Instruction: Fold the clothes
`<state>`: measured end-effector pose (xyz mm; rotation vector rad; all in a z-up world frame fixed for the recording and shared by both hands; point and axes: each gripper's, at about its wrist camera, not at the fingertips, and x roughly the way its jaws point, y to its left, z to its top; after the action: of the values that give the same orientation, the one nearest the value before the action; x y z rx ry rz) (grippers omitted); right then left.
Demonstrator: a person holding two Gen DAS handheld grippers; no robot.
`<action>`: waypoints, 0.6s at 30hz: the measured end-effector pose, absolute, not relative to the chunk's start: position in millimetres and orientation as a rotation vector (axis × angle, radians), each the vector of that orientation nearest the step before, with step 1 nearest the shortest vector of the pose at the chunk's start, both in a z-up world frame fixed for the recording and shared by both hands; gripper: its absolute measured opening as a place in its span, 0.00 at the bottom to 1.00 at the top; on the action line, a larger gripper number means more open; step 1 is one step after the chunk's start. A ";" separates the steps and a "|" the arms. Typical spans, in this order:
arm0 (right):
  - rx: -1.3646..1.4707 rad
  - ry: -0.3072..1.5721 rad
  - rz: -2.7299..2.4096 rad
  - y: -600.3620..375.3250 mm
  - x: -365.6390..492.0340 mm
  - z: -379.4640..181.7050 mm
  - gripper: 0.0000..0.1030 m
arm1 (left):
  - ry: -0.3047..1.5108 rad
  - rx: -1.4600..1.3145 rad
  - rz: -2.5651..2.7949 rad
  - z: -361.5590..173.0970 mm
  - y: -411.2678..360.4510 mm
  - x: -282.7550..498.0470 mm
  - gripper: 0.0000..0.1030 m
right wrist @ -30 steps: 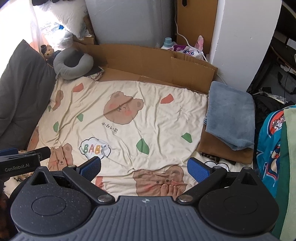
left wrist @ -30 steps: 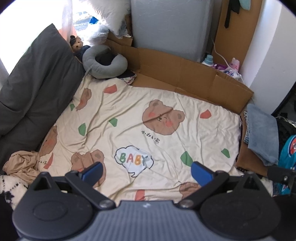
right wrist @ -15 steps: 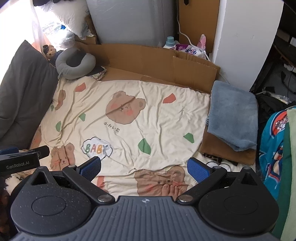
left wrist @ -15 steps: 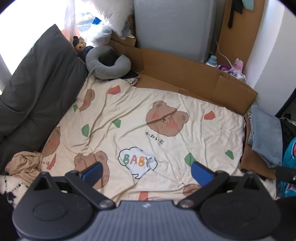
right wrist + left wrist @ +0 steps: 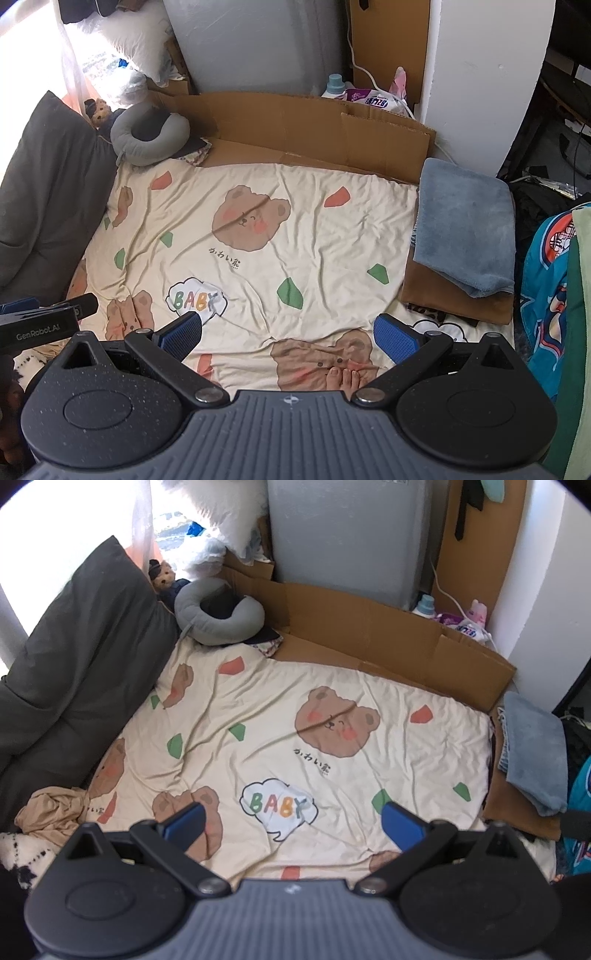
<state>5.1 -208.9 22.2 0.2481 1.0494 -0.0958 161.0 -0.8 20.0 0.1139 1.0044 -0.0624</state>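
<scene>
1. Looking through the left wrist view, the left gripper [image 5: 291,821] hangs with its blue pads spread wide, holding nothing, above the cream bear-print bedsheet [image 5: 258,716]. A crumpled beige garment [image 5: 51,810] lies just to its left, at the sheet's edge beside a black-and-white knitted piece [image 5: 14,849]. A grab from here may pinch the sheet along with the cloth, since both are thin and wrinkled.

2. Turning to the right wrist view, the right gripper [image 5: 288,334] is likewise wide and empty. A folded grey-blue towel [image 5: 463,227] sits on a brown folded cloth [image 5: 428,291] to its right. The person's toes [image 5: 345,376] lie right under the pads; dropping straight down could nip them.
</scene>
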 end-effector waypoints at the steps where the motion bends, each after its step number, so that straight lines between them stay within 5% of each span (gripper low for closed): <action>1: 0.249 1.049 -0.096 -209.4 4.9 22.2 0.99 | 1.004 0.113 -0.062 20.1 -0.2 161.0 0.99; 18: 0.240 1.052 -0.090 -210.1 7.1 22.4 0.99 | 1.008 0.094 -0.053 20.1 3.9 161.8 0.99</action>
<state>7.1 -210.1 22.4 0.2396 1.0520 -0.0904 161.8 3.9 20.1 0.0941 1.0077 -0.0531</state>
